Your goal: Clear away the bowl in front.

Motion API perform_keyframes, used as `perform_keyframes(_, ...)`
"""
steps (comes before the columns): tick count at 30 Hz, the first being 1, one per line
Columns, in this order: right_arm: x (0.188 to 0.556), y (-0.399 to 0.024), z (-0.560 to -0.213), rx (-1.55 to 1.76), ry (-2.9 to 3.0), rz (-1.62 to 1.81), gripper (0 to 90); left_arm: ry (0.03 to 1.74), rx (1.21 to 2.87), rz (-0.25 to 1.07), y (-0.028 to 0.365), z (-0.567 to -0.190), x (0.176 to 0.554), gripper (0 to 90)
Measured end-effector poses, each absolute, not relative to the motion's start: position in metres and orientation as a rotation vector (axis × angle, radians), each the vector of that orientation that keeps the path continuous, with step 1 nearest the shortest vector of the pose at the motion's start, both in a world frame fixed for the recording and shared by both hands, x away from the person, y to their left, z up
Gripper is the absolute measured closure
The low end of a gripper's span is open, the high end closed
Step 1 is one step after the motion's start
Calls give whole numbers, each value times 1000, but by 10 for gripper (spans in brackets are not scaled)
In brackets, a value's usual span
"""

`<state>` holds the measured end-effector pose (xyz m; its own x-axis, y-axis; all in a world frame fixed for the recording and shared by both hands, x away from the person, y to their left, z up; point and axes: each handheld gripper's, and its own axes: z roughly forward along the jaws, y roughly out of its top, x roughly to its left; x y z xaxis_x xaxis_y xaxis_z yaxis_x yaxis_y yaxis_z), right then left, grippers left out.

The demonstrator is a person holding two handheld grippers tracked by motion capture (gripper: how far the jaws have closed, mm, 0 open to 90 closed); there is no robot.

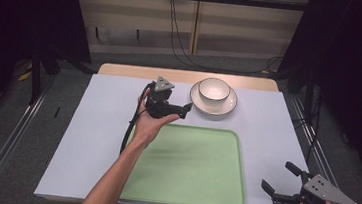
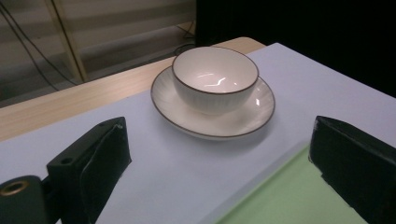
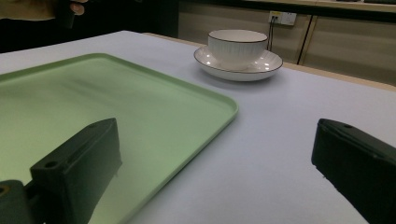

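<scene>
The left gripper (image 1: 184,108) hovers with jaws apart, aimed at the bowl (image 1: 214,89), which sits on its saucer (image 1: 212,105) at the table's twelve o'clock. The tray (image 1: 188,165) is bare, so nothing seems moved yet. At five o'clock, the right gripper (image 1: 279,178) waits, jaws apart, probably idle.

Lighting: overhead, even on the counter (image 1: 91,123); surroundings at both sides fell to near black. Glare: small white highlights lay inside the bowl (image 2: 215,79) and on the plate (image 2: 254,100) rim. Shadows: soft, close under the plate. Focus: both tool views were dim and grainy, near jaws blurred, background walls soft. High view slightly low-resolution.
</scene>
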<state>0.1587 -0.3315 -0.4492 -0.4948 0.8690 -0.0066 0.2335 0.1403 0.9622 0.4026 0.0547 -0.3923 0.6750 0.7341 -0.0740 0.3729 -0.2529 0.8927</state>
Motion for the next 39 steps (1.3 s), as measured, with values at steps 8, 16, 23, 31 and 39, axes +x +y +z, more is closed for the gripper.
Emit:
perform_keyframes(8,158,-332,-449,1061,1823,1383,10,849,1865,525,44,-393,416,70)
perform_keyframes(16,158,-332,-449,1059,1820,1391,10,894,1849,460,32,-392,426,89)
perform_keyframes(23,157,-332,-448,1050,1812,1405,9,880,1854,461,23,-392,436,90)
perform_keyframes(31,157,-333,-448,1041,1797,1424,9,886,1843,501,13,-390,449,116)
perform_keyframes(39,156,-333,-448,1049,1789,1427,9,914,1871,524,0,-394,465,200)
